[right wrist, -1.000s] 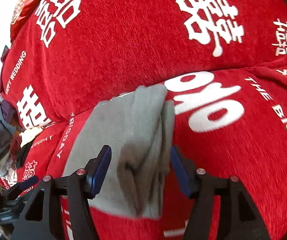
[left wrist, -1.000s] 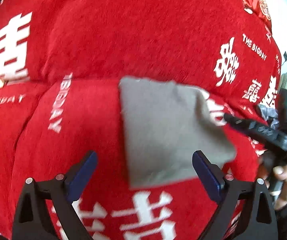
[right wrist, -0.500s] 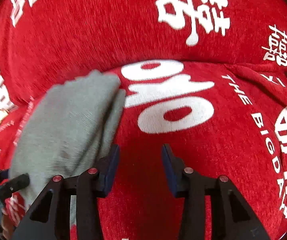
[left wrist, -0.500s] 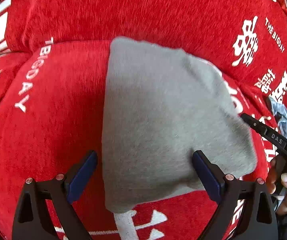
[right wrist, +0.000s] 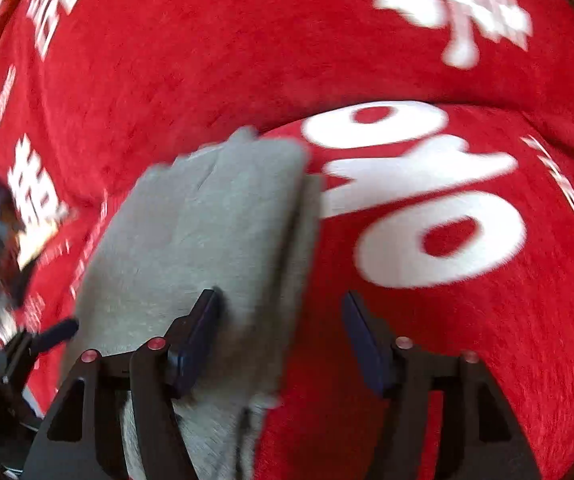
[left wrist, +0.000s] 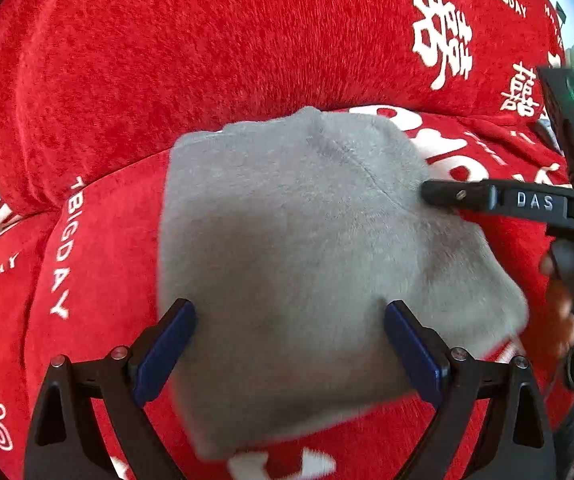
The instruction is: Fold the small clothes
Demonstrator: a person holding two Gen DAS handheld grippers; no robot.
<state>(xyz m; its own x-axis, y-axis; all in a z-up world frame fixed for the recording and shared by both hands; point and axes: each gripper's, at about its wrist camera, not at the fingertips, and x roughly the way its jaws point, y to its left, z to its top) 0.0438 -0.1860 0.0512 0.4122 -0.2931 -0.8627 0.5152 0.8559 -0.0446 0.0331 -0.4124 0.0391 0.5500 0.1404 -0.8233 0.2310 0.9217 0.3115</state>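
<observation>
The gray cloth (left wrist: 307, 264) looks soft and fuzzy, not shiny. The red cover (left wrist: 207, 60) is rough, furry cloth with white print. The tongs (left wrist: 289, 344) are dull black plastic with smooth blue pads (left wrist: 167, 350).

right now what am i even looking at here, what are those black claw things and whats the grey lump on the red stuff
No robot here: a person holds a two-finger gripper in each hand, and a wide-angle camera on each gripper looks out along its fingers. One picture is from the left gripper, the other from the right gripper. The blue-padded black prongs at the bottom of each picture are that gripper's own fingers. The grey lump is a small folded cloth lying on a red cover printed with white characters and words. Both grippers stand over the cloth with fingers apart; the right one's jaws are opening, with the cloth's edge between them. Nothing is gripped. The black bar at the right of the left view is the right gripper.
</observation>
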